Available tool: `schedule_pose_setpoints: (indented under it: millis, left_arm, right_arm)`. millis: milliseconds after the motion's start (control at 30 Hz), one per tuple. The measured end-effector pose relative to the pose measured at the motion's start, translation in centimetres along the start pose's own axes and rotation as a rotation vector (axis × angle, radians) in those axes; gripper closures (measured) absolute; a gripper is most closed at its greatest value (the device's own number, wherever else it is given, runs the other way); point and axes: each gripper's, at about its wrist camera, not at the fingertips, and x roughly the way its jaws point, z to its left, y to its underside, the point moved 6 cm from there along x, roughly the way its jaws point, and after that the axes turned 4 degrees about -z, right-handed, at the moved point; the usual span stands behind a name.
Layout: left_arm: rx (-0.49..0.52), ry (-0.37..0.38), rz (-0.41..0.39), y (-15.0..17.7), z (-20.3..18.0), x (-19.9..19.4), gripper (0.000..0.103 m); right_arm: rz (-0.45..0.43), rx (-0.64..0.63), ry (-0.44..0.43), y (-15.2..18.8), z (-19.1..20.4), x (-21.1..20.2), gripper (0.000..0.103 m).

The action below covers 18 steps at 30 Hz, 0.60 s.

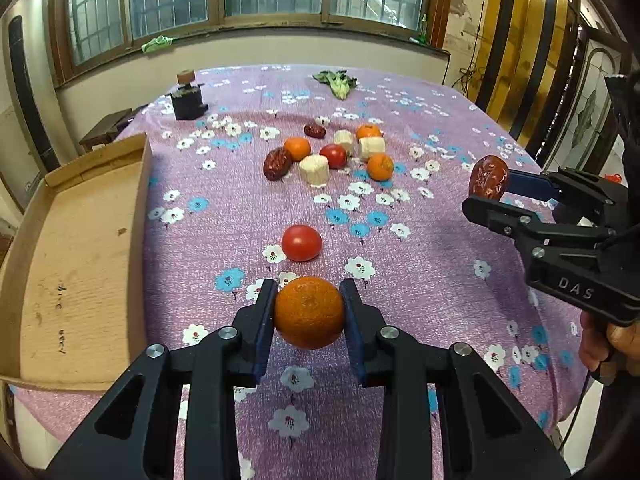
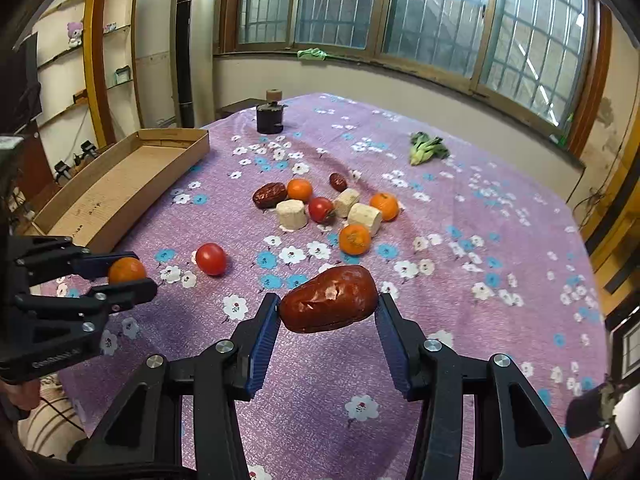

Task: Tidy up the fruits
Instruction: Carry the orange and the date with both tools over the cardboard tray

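Left black two-finger gripper (image 1: 309,312): clamped on round orange tangerine (image 1: 309,313), above table | right black two-finger gripper (image 2: 328,300): pinching wrinkled dark-red date (image 2: 329,298), raised

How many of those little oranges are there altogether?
4. One orange is gripped in the left tool. Three lie in the pile on the table: left, far right, and nearest. More could be hidden behind other fruit.
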Motion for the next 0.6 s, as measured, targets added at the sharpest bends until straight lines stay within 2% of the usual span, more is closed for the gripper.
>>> schedule_pose_setpoints:
  millis: [167,600]
  left_arm:
    - [-0.004,-0.008,-0.022,-0.3,0.2,-1.0,0.074]
    - [-0.055,-0.046,-0.068,-0.2,3.2,-2.9,0.074]
  right_arm:
    - [-0.021,-0.02,0.018,-0.4,0.8,-0.8,0.053]
    - [-0.044,-0.048,-0.013,-1.3,3.4,-1.9,0.053]
